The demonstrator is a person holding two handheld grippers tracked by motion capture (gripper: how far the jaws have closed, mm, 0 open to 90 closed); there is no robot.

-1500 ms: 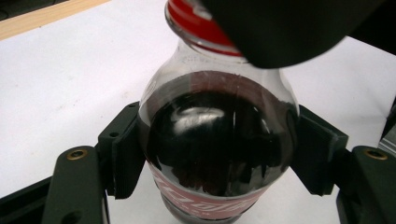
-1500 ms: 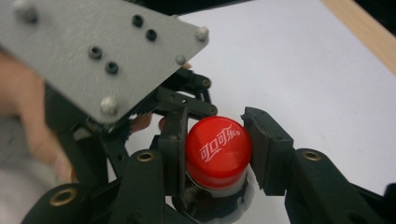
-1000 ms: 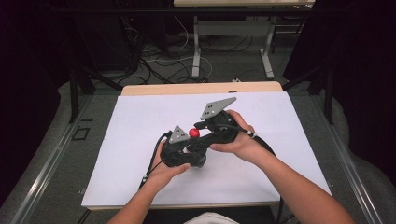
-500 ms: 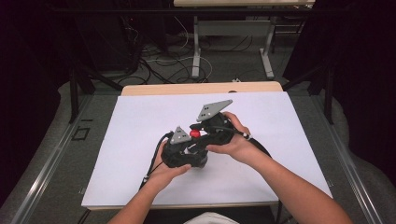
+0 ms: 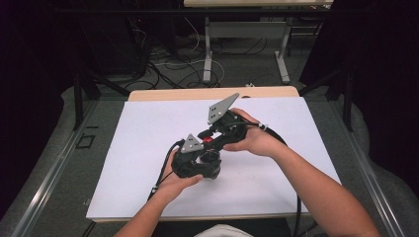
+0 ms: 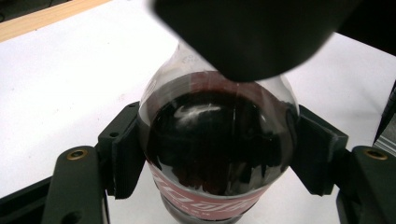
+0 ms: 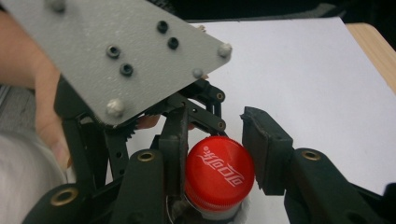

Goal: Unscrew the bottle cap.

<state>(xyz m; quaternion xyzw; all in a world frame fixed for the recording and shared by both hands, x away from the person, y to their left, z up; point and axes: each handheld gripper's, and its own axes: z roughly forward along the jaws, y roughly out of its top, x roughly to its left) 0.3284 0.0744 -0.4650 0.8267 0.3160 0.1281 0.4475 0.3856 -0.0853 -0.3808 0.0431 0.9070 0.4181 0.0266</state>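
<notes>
A cola bottle (image 6: 217, 140) with dark liquid and a red label stands on the white sheet. My left gripper (image 6: 217, 116) is shut on its shoulder, one pad on each side. Its red cap (image 7: 219, 175) sits between the jaws of my right gripper (image 7: 215, 140), which have just been closing and now press on it. In the high view both grippers meet at the table's middle, the left gripper (image 5: 205, 160) low and the right gripper (image 5: 211, 137) over the cap (image 5: 208, 139).
A white sheet (image 5: 296, 128) covers the table, with a wooden edge (image 5: 173, 94) at the far side. The left gripper's grey plate (image 7: 126, 56) looms close in the right gripper view. Cables and table legs lie on the floor beyond.
My right hand has shifted slightly left over the bottle top and its jaws have closed on the red cap. The left gripper and bottle have stayed put.
</notes>
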